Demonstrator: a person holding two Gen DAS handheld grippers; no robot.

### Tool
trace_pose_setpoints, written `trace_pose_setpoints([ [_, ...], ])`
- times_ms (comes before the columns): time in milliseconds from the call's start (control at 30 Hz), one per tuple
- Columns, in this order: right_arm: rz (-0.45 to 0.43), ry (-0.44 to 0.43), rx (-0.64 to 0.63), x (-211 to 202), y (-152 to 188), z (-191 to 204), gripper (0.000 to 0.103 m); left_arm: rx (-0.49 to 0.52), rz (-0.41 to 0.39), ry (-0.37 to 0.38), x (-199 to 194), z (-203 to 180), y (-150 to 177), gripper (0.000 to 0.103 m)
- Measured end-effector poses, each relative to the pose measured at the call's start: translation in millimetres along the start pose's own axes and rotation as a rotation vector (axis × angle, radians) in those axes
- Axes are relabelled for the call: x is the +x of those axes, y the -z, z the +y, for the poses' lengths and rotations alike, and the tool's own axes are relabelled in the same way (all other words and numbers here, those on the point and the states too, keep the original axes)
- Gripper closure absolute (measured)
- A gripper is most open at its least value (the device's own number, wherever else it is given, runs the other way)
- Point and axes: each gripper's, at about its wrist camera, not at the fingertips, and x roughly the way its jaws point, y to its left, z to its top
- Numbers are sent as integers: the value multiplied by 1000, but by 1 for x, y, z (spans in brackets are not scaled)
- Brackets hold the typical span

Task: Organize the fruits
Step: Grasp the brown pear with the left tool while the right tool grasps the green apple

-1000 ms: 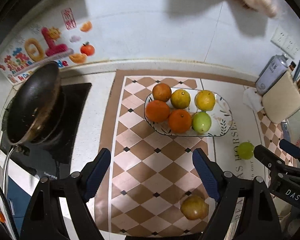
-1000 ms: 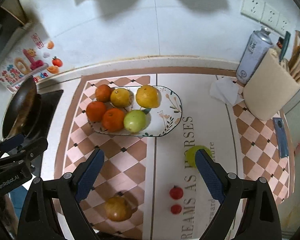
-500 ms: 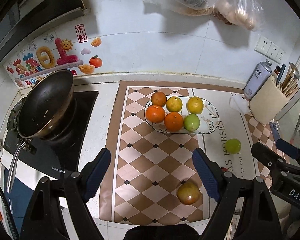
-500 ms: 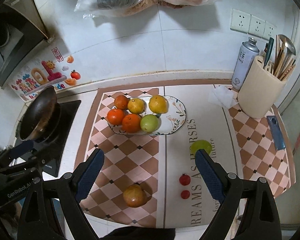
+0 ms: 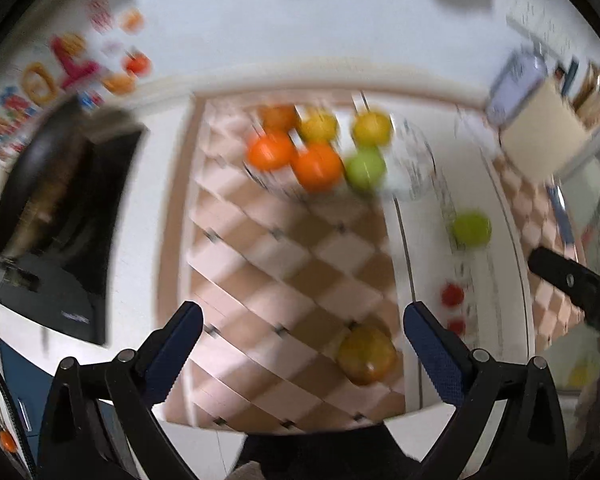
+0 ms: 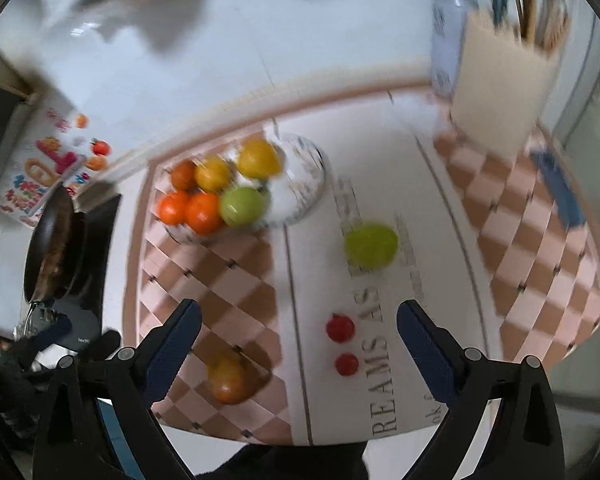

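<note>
Fruits fill the plate (image 6: 314, 184): I count six, namely three oranges (image 6: 204, 213), two yellow ones (image 6: 259, 158) and one green apple (image 6: 242, 206). Off the plate, on the worktop, I see a green fruit (image 6: 370, 245), two small red ones (image 6: 340, 328) and a brownish one (image 6: 229, 380). The plate's long axis runs left-right. My left hand-held gripper (image 5: 300, 348) and right hand-held gripper (image 6: 298, 346) both gape wide, holding nothing.

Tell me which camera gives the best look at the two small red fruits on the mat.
The right wrist view. There the two small red fruits sit between its open jaws, near the frame's middle, and each is clearly separate. In the left wrist view they lie off to the right, smaller and smeared by motion blur, the nearer one faint.
</note>
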Motion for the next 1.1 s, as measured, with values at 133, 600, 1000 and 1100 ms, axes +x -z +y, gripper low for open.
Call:
trace_pose_setpoints([
  [133,98,-6,65,43,13,-31,3,32,159,43,55,-21,13,0],
  [600,168,-1,195,103,13,-80,26,143,305,65,126,-66,34,39],
  [1000,203,61,207,159,-62,-88,26,-15,269,24,132,-19,-9,39],
  [1100,227,46,197,174,-65,-84,36,-29,275,30,132,-16,-9,39],
])
